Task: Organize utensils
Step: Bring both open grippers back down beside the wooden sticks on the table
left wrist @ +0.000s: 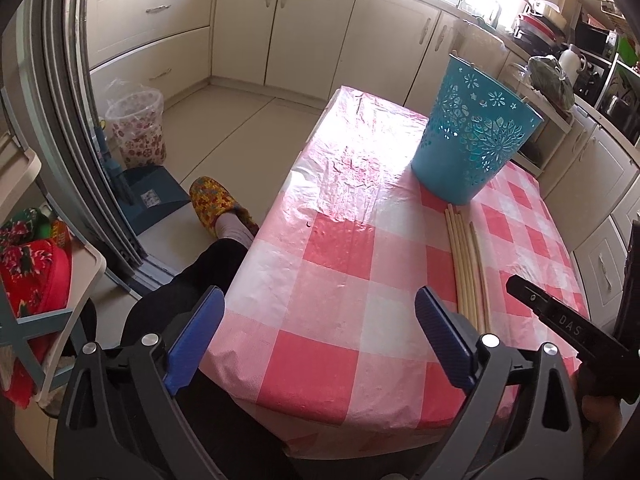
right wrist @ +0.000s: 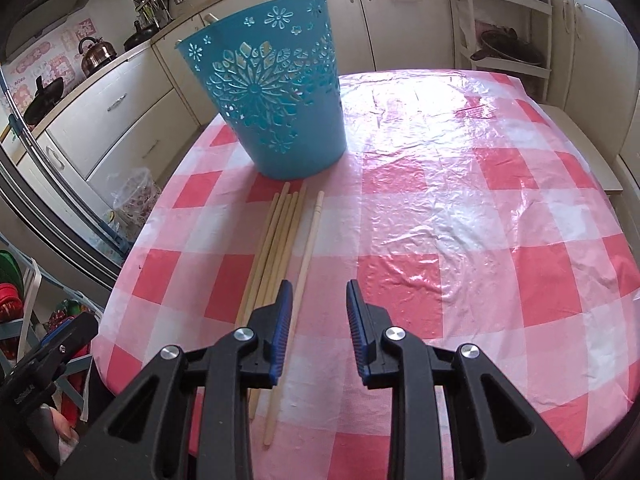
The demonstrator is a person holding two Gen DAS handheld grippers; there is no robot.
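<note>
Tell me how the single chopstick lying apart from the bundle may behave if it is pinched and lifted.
The single chopstick looks like stiff, thin wood, so it probably stays straight and weighs little. Its slim round shape may roll on the glossy plastic tablecloth. Pinched near one end, it could pivot downward between the fingers.

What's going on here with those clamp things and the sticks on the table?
A person is tidying chopsticks into the blue basket on the checked table, with a gripper in each hand. The right gripper hangs partly open beside the chopsticks, holding nothing. The left gripper is wide open and empty at the table's edge. Several chopsticks lie in front of the basket.
</note>
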